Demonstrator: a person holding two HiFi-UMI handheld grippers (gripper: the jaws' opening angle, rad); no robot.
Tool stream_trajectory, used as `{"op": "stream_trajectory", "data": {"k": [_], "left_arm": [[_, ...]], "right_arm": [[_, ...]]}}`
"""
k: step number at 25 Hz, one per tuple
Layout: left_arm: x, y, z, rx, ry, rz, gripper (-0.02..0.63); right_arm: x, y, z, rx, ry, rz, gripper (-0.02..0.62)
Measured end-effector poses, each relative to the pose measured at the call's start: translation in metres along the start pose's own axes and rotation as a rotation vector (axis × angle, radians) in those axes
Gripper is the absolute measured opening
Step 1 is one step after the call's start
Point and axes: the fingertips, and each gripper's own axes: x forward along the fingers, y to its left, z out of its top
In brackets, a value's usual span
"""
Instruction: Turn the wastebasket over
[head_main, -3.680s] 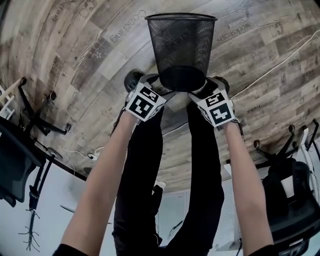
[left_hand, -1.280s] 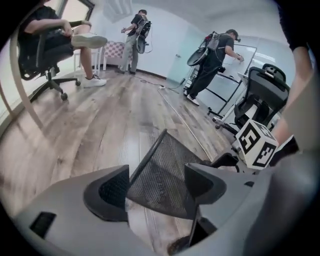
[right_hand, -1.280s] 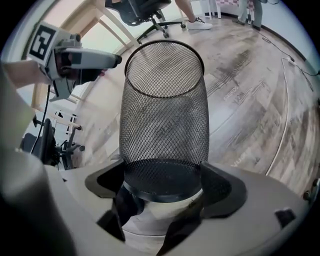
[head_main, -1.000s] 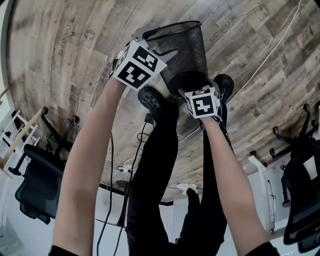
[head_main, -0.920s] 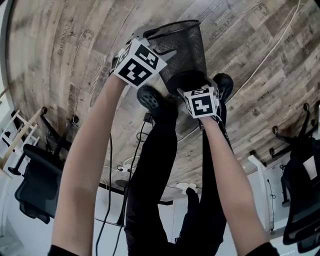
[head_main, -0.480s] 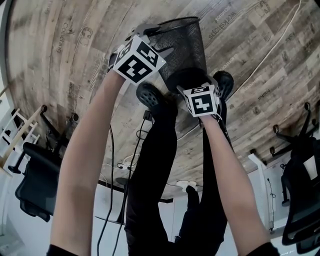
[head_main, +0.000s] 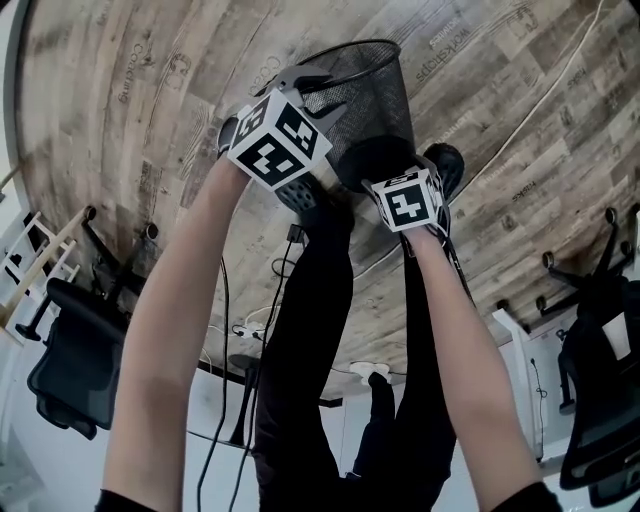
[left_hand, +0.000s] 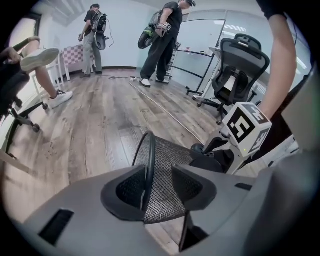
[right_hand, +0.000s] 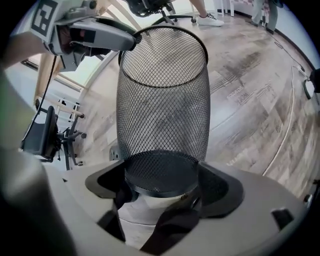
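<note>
The black wire-mesh wastebasket (head_main: 372, 95) is tilted over the wooden floor, its open mouth toward the upper left of the head view. My left gripper (head_main: 312, 90) is at the rim. In the left gripper view the rim and mesh wall (left_hand: 165, 170) run between the jaws of my left gripper (left_hand: 159, 185). Those jaws have just been closing, and a gap still shows beside the wall. My right gripper (head_main: 375, 165) is at the basket's bottom. In the right gripper view my right gripper (right_hand: 161, 182) is shut on the round base, and the wastebasket (right_hand: 162, 95) rises away from it.
A white cable (head_main: 530, 110) runs across the floor at the right. Office chairs stand at the left (head_main: 70, 340) and right (head_main: 600, 390). The person's own shoe (head_main: 445, 165) is beside the basket's base. Other people (left_hand: 162, 40) stand far off in the room.
Earlier the basket stood upright with both grippers at its base; now it is tilted. Over the last second the left gripper at the rim shifted slightly and its jaws narrowed around the rim.
</note>
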Motion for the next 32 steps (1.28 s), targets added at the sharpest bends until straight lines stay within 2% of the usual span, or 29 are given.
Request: {"op": "stream_trajectory", "data": {"k": [7, 10, 13, 16, 22, 26, 28, 32], "left_arm": [[-0.012, -0.034, 0.018, 0.089, -0.017, -0.057, 0.12], [-0.017, -0.053, 0.026, 0.118, -0.04, -0.094, 0.091], [-0.022, -0.074, 0.029, 0.108, -0.047, -0.118, 0.072], [-0.026, -0.096, 0.03, 0.131, -0.036, -0.133, 0.063], [-0.028, -0.142, 0.028, 0.127, -0.017, -0.147, 0.051], [-0.026, -0.169, 0.029, 0.122, -0.014, -0.14, 0.051], [-0.024, -0.182, 0.029, 0.115, -0.014, -0.15, 0.051], [-0.022, -0.21, 0.024, 0.112, -0.013, -0.178, 0.049]], "right_arm": [[-0.004, -0.006, -0.023, -0.036, 0.032, -0.028, 0.445], [-0.014, -0.014, -0.033, 0.002, 0.015, -0.043, 0.445], [-0.032, -0.023, -0.035, 0.112, -0.049, -0.027, 0.445], [-0.062, -0.037, -0.024, 0.213, -0.138, -0.016, 0.445], [-0.134, -0.071, 0.019, 0.339, -0.331, -0.015, 0.443], [-0.169, -0.081, 0.044, 0.413, -0.457, 0.036, 0.443], [-0.172, -0.078, 0.05, 0.413, -0.459, 0.06, 0.443], [-0.151, -0.061, 0.046, 0.393, -0.362, 0.099, 0.442]]}}
